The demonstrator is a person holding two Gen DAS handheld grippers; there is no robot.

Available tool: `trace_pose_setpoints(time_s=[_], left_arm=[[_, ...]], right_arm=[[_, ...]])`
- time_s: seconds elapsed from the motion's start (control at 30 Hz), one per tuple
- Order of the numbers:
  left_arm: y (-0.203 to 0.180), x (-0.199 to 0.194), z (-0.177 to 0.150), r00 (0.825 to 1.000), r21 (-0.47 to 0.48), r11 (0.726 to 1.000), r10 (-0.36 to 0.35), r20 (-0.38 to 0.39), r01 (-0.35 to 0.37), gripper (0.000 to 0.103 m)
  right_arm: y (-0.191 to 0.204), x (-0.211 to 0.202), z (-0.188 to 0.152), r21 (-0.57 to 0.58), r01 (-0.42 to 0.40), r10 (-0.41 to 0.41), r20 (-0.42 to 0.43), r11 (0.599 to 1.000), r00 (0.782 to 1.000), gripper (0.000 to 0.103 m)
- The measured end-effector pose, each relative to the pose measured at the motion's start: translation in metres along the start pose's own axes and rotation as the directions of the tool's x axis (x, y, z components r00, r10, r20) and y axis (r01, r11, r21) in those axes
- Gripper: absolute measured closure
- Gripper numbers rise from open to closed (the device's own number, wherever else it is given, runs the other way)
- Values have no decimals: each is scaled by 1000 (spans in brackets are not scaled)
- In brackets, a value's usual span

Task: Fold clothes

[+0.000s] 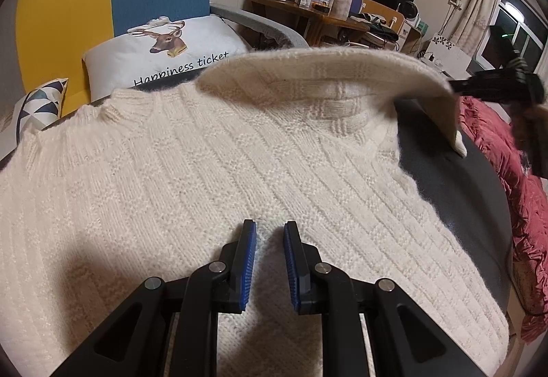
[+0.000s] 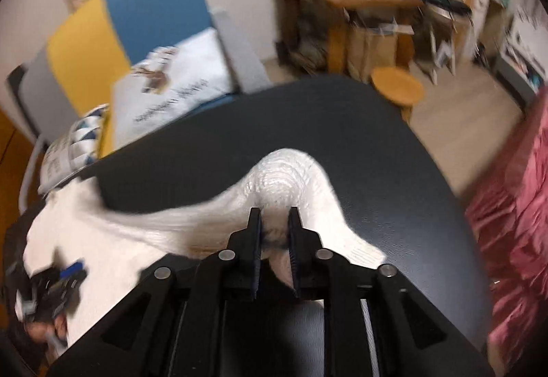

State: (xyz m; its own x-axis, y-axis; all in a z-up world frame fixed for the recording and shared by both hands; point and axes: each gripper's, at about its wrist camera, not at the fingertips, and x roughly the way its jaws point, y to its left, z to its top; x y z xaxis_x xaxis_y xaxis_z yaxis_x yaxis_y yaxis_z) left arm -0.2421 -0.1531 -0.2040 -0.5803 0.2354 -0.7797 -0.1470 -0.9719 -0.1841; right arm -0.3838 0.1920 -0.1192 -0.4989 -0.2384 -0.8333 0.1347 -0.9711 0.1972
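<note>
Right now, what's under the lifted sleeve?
Under the raised sleeve, held in the right hand-held gripper, the sweater body lies flat and bare dark table shows. The table beneath the sweater body is covered, unseen.

Each black gripper (image 1: 269,229) (image 2: 274,217) has ribbed blue pads and silver pivot screws.

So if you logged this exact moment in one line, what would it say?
task: fold clothes | left gripper: open, over sweater body | right gripper: sleeve between jaws, lifted off table
</note>
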Motion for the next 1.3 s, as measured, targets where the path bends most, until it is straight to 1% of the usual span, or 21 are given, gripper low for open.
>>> trace_pose_setpoints(time_s=[0.07,0.13,0.2,0.27,0.3,0.33,0.37,0.4,0.43,0.47,0.5,0.57,0.63,0.67,0.77,0.87,0.93,1.0,1.07,1.17,1.3], left_arm=[[0,-1,3,1000,0,1000,-2,-13,2,87],[3,-1,12,999,-19,1000,-23,-27,22,87],[10,-2,25,1000,-47,998,-28,-1,28,87],[16,1,43,999,-58,998,-30,21,32,87],[17,5,52,999,-51,998,-31,26,32,87],[16,12,61,999,-35,999,-28,23,29,87],[14,20,70,1000,-11,1000,-23,14,23,87],[11,29,78,1000,18,1000,-14,4,13,87],[8,39,84,1000,50,999,6,-6,-6,87],[5,49,89,999,81,996,32,-15,-30,87],[2,57,93,999,104,994,45,-13,-44,87],[0,65,94,999,128,991,48,9,-48,87],[1,65,91,999,126,991,41,27,-44,87],[4,65,89,999,120,992,29,33,-33,87],[13,64,88,999,81,997,-16,36,13,87],[16,64,86,999,64,997,-35,40,32,87],[16,64,86,998,59,998,-38,40,36,87],[16,64,85,999,55,998,-37,36,35,87],[13,61,80,999,58,998,-33,30,31,87],[10,53,68,999,63,997,-38,16,37,87],[8,36,51,998,77,996,-54,-11,55,87]], right_arm=[[-5,16,1,33,-14,14,-1,999,1000,85],[3,7,-5,-15,-5,6,45,1000,999,84],[14,-13,-12,-84,10,0,115,996,993,81],[26,-41,-20,-167,45,-11,199,985,980,68],[32,-54,-24,-207,55,-4,237,977,971,55],[37,-64,-29,-237,53,11,258,970,966,45],[43,-72,-33,-262,43,30,269,964,963,45],[50,-79,-39,-296,-2,82,259,955,962,45],[60,-82,-47,-341,-78,159,217,937,963,45],[71,-81,-54,-386,-126,206,173,914,963,45],[84,-77,-63,-433,-153,230,132,888,964,45],[113,-56,-80,-515,-178,231,40,838,972,45],[137,-21,-90,-559,-202,216,-42,804,975,47],[146,-4,-91,-566,-212,211,-69,796,975,48],[160,41,-75,-525,-226,210,-92,820,973,50],[162,69,-48,-456,-214,210,-60,864,976,49],[157,80,-36,-416,-186,187,-38,890,982,49],[152,100,-28,-352,-169,148,-87,921,985,49],[152,103,-30,-360,-168,157,-59,918,986,49],[159,96,-34,-374,-159,131,-101,914,986,49],[155,48,-51,-416,-209,171,-127,885,977,49]])
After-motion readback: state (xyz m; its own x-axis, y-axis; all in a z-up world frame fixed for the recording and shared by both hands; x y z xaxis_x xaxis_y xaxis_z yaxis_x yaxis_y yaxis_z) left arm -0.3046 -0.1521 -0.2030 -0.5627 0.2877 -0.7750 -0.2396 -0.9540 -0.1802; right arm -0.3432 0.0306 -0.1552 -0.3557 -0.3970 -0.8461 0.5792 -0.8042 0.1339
